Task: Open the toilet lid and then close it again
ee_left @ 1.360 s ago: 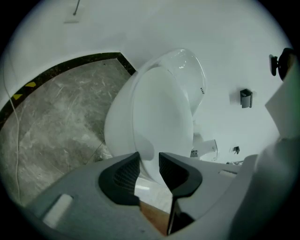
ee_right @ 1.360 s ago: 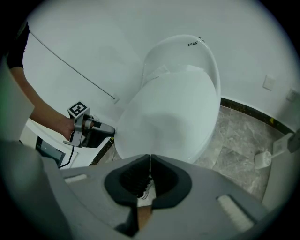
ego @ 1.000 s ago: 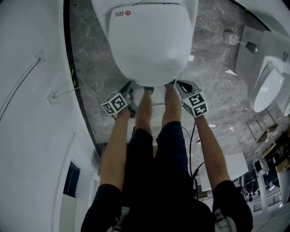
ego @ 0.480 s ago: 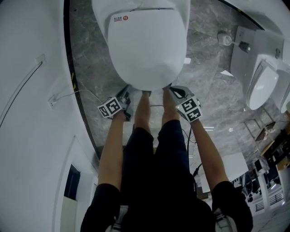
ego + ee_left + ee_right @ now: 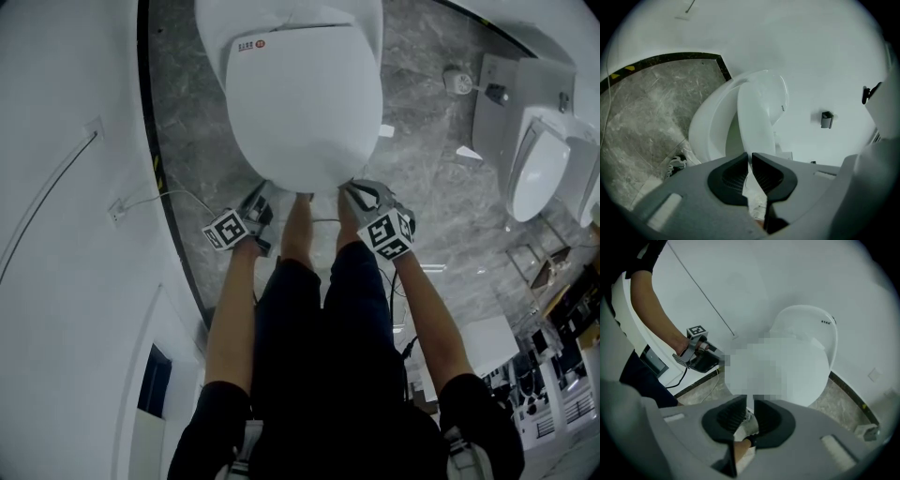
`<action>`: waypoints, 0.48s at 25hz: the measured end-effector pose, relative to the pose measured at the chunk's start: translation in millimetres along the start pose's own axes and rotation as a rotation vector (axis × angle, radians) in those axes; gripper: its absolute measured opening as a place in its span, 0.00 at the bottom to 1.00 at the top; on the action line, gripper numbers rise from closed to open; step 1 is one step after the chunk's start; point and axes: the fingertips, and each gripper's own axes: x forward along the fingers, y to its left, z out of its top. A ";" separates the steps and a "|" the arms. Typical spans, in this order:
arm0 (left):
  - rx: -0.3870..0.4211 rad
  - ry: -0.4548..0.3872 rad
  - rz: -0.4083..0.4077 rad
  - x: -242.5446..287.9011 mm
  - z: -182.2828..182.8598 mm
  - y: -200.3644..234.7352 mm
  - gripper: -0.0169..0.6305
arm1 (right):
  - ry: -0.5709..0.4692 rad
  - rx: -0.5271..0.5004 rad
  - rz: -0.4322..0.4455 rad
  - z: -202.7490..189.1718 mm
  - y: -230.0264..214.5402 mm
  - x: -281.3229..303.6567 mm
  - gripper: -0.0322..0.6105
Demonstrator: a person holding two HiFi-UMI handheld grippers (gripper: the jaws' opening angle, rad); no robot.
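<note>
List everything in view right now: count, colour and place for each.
toilet lid: one, white, top centre, lifted off the seat
toilet seat: one, white, under the lid
urinal: one clear, white, right edge
wall fitting: one, dark grey, on the wall right of the lid
cable: one, thin, white, across the floor by the left wall
floor: grey marble
wall: white, left side
legs: two, in dark shorts, below the lid
left gripper: one, grey, shut on the lid's front edge
right gripper: one, grey, at the lid's front edge, jaws opening, edge between them
</note>
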 end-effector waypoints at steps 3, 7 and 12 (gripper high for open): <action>-0.013 -0.013 -0.029 -6.6 2.8 -13.0 0.08 | 0.005 -0.028 -0.021 3.8 -0.7 -9.8 0.18; -0.016 -0.027 -0.063 -13.4 7.6 -30.4 0.08 | -0.003 -0.035 -0.042 11.3 -4.1 -20.5 0.21; -0.009 -0.037 -0.096 -20.9 12.4 -49.6 0.09 | -0.020 -0.063 -0.058 22.8 -0.4 -33.3 0.21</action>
